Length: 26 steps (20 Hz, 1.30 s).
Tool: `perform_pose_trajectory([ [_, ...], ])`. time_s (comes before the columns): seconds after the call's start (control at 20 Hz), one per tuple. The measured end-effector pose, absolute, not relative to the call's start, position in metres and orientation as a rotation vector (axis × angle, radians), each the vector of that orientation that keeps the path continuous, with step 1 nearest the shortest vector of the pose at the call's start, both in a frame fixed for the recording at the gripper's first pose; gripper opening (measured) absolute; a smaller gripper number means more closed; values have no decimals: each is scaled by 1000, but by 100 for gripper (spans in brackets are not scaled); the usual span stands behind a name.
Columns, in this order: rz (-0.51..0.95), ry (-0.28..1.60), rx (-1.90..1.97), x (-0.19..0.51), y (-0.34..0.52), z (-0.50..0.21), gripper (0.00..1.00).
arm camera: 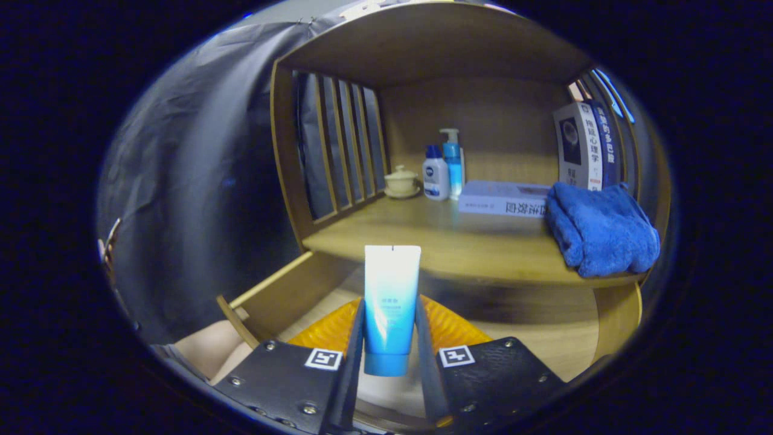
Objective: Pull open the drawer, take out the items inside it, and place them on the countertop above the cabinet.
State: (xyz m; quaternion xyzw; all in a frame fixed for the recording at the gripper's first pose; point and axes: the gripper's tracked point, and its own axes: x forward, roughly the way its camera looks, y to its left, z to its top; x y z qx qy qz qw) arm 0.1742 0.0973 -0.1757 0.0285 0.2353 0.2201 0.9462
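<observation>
My gripper (389, 329) is shut on a white-to-blue tube (391, 302), held upright with its blue cap down between the two fingers. The tube hangs above the pulled-out wooden drawer (284, 296), whose inside lies below and ahead of the fingers. An orange ribbed object (450, 329) lies in the drawer right behind the tube. Just beyond the tube's top runs the front edge of the wooden countertop (459, 248) above the cabinet.
On the countertop stand a small lidded cup on a saucer (401, 181), a white bottle (435, 175) and a blue pump bottle (452, 160) at the back. A flat book (504, 198), upright books (583, 148) and a folded blue towel (601, 229) take the right side. A slatted panel (344, 145) closes the left side.
</observation>
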Motion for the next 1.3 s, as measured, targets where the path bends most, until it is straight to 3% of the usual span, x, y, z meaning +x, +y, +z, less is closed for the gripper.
perform_pose_trajectory([
  [0.2,325,391,65,214,80,-140,44],
  [0.55,137,466,93,277,62,-170,44],
  [0.85,70,515,75,302,62,-204,44],
  [1.3,32,422,27,322,60,-209,44],
])
